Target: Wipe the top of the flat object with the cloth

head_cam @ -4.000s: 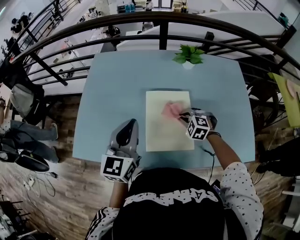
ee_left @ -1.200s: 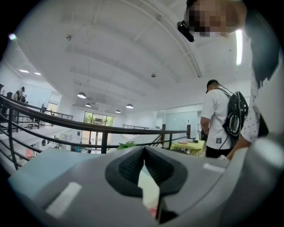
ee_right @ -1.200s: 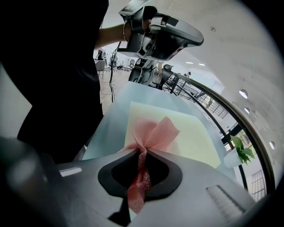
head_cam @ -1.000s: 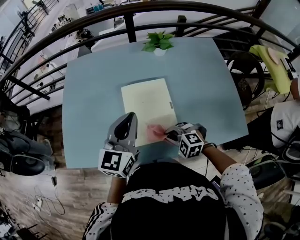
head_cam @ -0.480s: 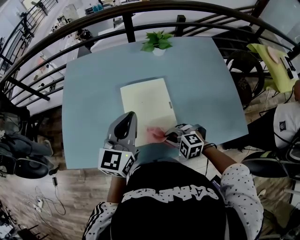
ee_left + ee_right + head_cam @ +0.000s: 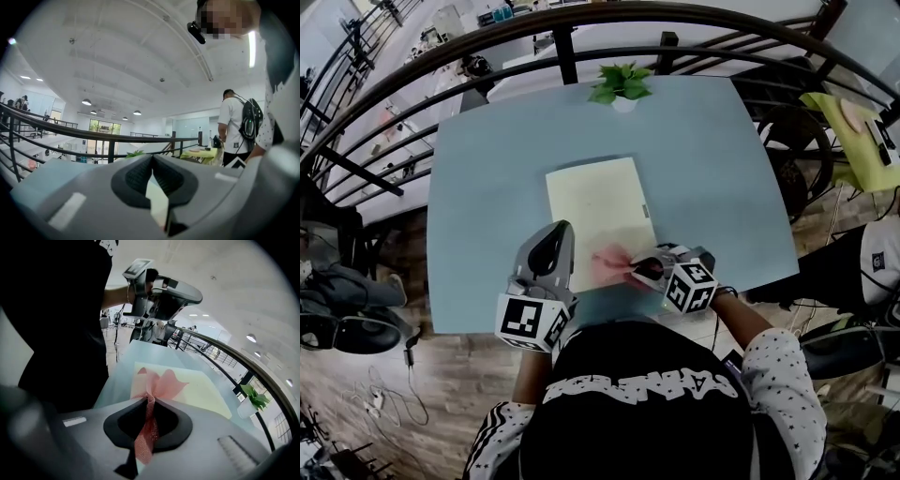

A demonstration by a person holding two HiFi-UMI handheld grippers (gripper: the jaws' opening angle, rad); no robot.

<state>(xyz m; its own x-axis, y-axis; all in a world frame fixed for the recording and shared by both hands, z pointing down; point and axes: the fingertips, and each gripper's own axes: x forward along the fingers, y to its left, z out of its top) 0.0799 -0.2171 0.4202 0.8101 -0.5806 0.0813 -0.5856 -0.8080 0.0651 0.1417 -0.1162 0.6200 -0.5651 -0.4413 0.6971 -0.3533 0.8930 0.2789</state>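
Observation:
A flat cream board (image 6: 598,208) lies on the light blue table (image 6: 487,187). A pink cloth (image 6: 607,264) is spread on the board's near edge. My right gripper (image 6: 634,270) is shut on it, and the cloth (image 6: 159,382) fans out from the jaws (image 6: 150,400) onto the board (image 6: 199,391). My left gripper (image 6: 562,231) stands just left of the cloth at the board's near left corner. It points away from me over the table. Its pads (image 6: 152,160) meet with nothing between them.
A small potted plant (image 6: 622,84) stands at the table's far edge, and a dark railing (image 6: 572,42) curves behind it. A person with a backpack (image 6: 236,122) stands beyond the table. A seated person (image 6: 870,255) is at the right.
Since four seconds ago the right gripper has drawn the cloth from the board's middle down to its near edge. Over the last second both grippers have barely moved.

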